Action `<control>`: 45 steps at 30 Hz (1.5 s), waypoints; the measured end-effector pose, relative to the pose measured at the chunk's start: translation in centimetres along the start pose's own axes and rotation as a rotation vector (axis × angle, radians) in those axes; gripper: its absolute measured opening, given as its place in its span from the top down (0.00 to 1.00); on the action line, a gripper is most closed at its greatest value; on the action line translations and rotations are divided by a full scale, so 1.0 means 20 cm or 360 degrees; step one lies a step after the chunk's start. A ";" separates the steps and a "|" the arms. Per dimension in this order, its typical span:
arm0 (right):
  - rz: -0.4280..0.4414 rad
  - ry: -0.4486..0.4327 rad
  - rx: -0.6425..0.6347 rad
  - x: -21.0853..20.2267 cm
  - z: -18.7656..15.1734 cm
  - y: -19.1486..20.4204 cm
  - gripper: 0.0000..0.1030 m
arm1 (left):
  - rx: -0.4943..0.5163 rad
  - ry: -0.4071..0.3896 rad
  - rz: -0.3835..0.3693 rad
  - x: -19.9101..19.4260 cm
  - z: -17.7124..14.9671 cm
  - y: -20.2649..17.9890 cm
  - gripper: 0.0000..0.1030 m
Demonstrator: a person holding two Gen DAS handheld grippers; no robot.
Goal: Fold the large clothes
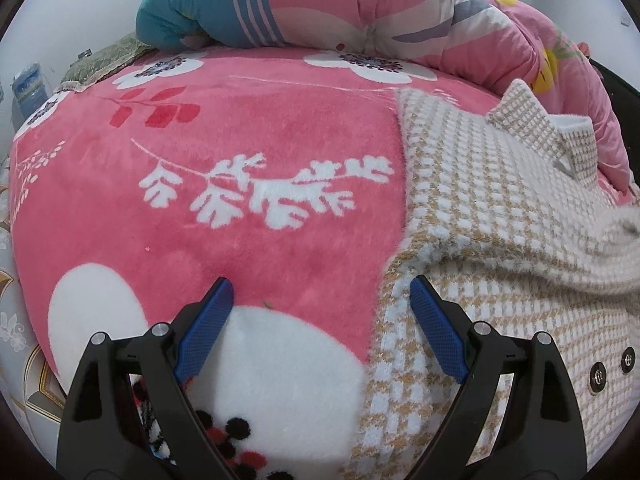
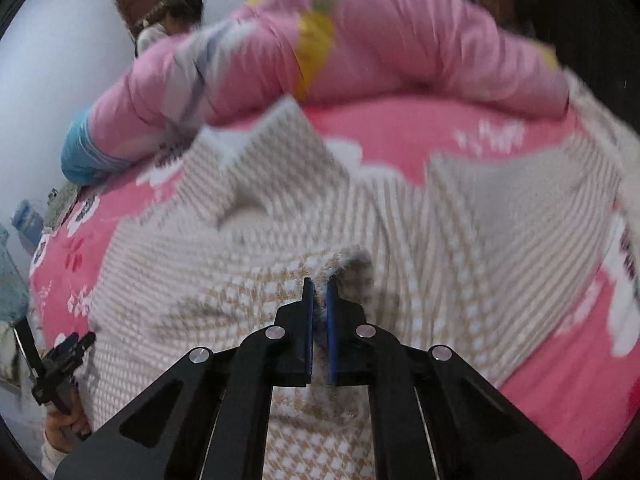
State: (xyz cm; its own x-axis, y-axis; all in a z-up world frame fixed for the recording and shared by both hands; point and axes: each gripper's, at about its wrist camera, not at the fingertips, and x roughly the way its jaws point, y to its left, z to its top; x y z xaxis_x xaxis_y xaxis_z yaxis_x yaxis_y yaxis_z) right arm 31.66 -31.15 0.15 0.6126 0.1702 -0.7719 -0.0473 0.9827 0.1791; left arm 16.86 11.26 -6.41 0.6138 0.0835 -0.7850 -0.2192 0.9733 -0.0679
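A beige-and-white houndstooth coat [image 1: 500, 208] lies on a pink flowered blanket [image 1: 240, 120]; its collar points up at the far right and two dark buttons [image 1: 598, 378] sit near the right edge. My left gripper [image 1: 322, 292] is open and empty, hovering over the blanket at the coat's left edge. In the blurred right wrist view the coat [image 2: 280, 216] spreads across the bed. My right gripper [image 2: 319, 286] is shut on a raised fold of the coat. The left gripper [image 2: 60, 364] shows at the lower left there, held in a hand.
A rolled pink and blue quilt [image 1: 360, 4] lies along the far side of the bed and also shows in the right wrist view [image 2: 340, 52]. A person [image 2: 176, 16] stands by the wall at the back left. The bed edge and patterned floor [image 1: 24, 376] are at the left.
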 end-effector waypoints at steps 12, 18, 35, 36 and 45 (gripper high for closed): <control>-0.0426 0.0079 -0.0004 0.11 -0.01 0.03 0.80 | 0.0012 -0.0016 -0.0035 0.01 -0.01 0.01 0.16; 0.0093 -0.0010 -0.0322 0.10 -0.06 0.38 0.74 | 0.0014 -0.0027 -0.0046 0.01 -0.01 0.02 0.16; -0.0062 0.0154 -0.0294 0.44 -0.16 0.28 0.56 | 0.0394 -0.0094 -0.0593 -0.06 0.34 -0.48 0.16; -0.0068 0.0145 -0.0306 0.43 -0.15 0.30 0.56 | 0.0428 0.0006 -0.0554 0.06 0.35 -0.56 0.16; -0.0192 0.0139 -0.0264 0.35 -0.22 0.13 0.41 | 0.0516 0.0090 -0.0360 0.25 0.28 -0.66 0.13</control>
State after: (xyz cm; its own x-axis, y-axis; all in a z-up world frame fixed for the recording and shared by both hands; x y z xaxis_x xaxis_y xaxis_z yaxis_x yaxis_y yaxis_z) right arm 32.35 -27.02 -7.34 0.5511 0.0491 -0.8330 -0.1112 0.9937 -0.0150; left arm 27.09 -0.07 -6.07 0.5743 -0.1439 -0.8059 0.1730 0.9835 -0.0524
